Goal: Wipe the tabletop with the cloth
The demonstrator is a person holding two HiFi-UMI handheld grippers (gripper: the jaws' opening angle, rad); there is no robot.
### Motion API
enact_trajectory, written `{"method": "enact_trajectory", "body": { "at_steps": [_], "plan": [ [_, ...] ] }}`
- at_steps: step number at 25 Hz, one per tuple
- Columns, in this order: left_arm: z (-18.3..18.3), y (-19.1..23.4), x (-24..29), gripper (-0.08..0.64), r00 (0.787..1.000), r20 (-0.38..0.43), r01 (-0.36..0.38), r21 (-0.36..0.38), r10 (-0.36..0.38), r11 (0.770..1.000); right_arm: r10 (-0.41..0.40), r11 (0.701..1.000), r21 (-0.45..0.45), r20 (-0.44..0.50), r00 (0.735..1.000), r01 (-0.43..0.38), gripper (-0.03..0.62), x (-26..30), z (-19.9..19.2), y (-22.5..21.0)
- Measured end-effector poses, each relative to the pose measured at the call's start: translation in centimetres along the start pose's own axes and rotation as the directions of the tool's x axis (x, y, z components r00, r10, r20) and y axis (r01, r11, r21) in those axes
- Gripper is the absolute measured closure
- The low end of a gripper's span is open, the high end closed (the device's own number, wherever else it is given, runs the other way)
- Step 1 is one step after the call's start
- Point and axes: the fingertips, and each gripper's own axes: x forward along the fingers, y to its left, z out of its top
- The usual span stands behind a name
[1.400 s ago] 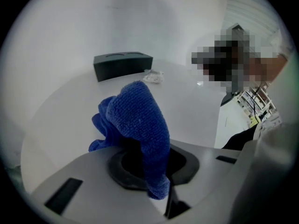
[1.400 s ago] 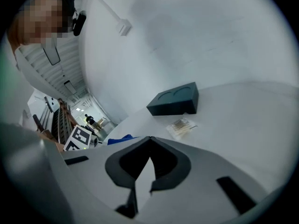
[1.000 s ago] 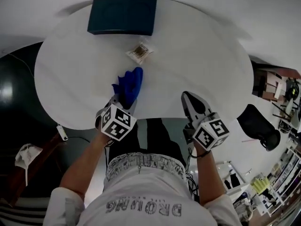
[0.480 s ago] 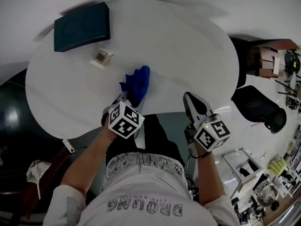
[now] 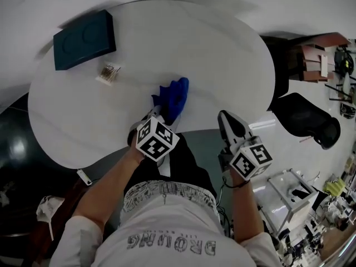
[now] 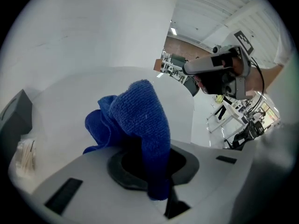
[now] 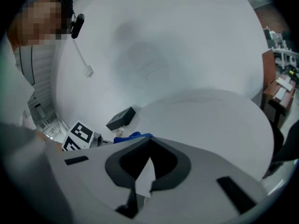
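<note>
Left claw (image 5: 161, 115) clamps fuzzy blue cloth (image 5: 173, 97) on smooth round tabletop (image 5: 214, 52); right claw (image 5: 225, 116) clenched, empty.

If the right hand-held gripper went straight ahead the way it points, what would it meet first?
Likely just the bare round white tabletop; the right hand-held gripper aims across it, right of the blue cloth. Height unclear.

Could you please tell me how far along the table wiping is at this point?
Done: the cloth is picked up, clamped in the left tongs. In hand: it appears to rest on the table near the front edge. The right tongs are shut and empty. Left: no wiped patch shows, so probably most of the top, including around the box and packet.
</note>
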Motion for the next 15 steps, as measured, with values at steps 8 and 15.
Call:
{"method": "enact_trajectory", "body": {
  "at_steps": [8,15],
  "plan": [
    [0.6,2.3,-5.2,0.494,0.986,0.163,-0.016,-0.146,0.040,0.989,0.057,0.996,-0.065,-0.027,0.998,-0.058,0.584,1.9,1.3,3.3],
    [-4.3,8.0,-15.4,0.494,0.943,0.209,-0.194,-0.281,0.258,0.940,0.205,0.965,-0.150,-0.090,0.975,-0.216,0.584,7.4,2.0,11.1]
  ]
}}
